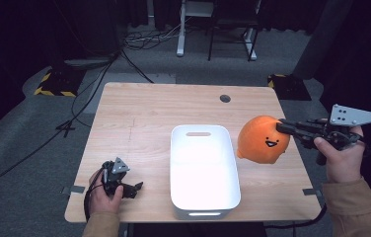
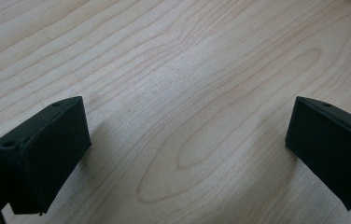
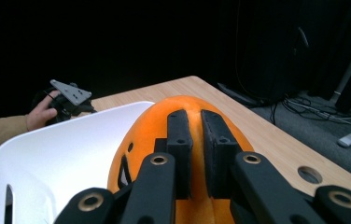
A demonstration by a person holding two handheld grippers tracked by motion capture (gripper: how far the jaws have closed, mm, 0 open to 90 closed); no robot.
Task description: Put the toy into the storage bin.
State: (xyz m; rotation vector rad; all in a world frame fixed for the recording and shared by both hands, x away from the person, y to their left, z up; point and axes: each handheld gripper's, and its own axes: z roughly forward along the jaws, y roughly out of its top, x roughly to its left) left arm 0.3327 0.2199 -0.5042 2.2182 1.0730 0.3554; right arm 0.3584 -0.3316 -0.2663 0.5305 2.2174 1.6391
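- The right gripper (image 1: 283,129) is clamped on the orange plush toy (image 1: 262,139); in the right gripper view its two black jaws pinch a fold of the fabric at the top of the toy (image 3: 155,126), almost meeting.
- The toy hangs in the air just to the right of the white tub (image 1: 204,170), apart from its rim and clear of the table (image 1: 139,113). Its little printed face looks toward the person's side.
- So the pick-up looks done: the toy is lifted and carried by the right hand (image 1: 342,157).
- Judging by how things lie, the tub is where it is headed. The tub appears empty, though its glossy floor is washed out by glare in the high view, so I would not swear to the far corners.
- What is left, as I read it: move the toy left over the tub's opening, lower it inside, and let go.
- The left gripper (image 1: 124,187) rests low near the table's front left corner, well apart from tub and toy. Its jaws stand wide apart in the left gripper view, with nothing but bare wood grain (image 2: 178,93) between them, so it plays no part in the carry at present.
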